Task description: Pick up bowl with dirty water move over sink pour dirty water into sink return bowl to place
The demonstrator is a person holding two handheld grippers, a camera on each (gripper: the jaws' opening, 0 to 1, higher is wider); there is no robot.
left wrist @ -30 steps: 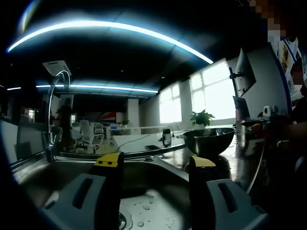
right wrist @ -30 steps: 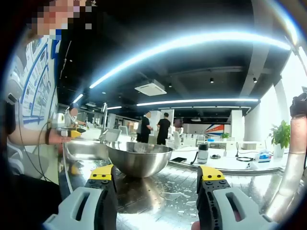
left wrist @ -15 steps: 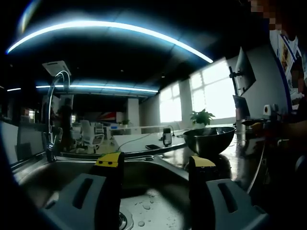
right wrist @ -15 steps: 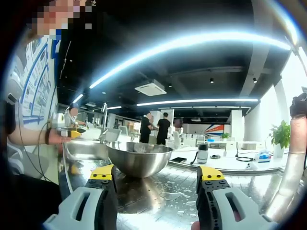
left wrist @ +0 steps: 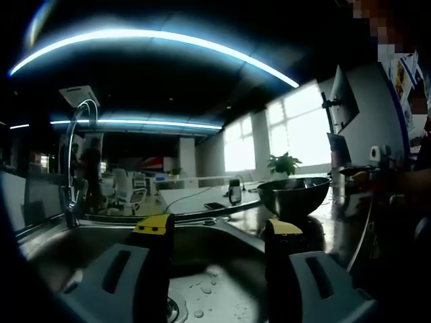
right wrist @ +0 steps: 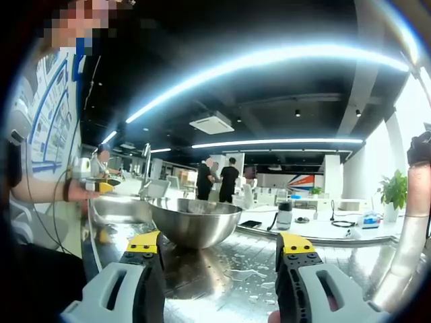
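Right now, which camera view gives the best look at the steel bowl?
The right gripper view: the bowl stands large and central on the wet counter, just beyond that tool's open jaws. The left gripper view shows the same bowl smaller, darker and off to the right, past the sink.

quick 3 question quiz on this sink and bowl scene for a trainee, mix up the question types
1. True or false: the right gripper is shut on the steel bowl.
2. Multiple choice: the bowl stands on A) the wet steel counter, B) the sink floor, C) a chair.
3. Fill in: the left gripper is held open above the ____, with the faucet at its far side.

Key
1. False: its jaws are open, with the bowl ahead of them on the counter.
2. A
3. sink
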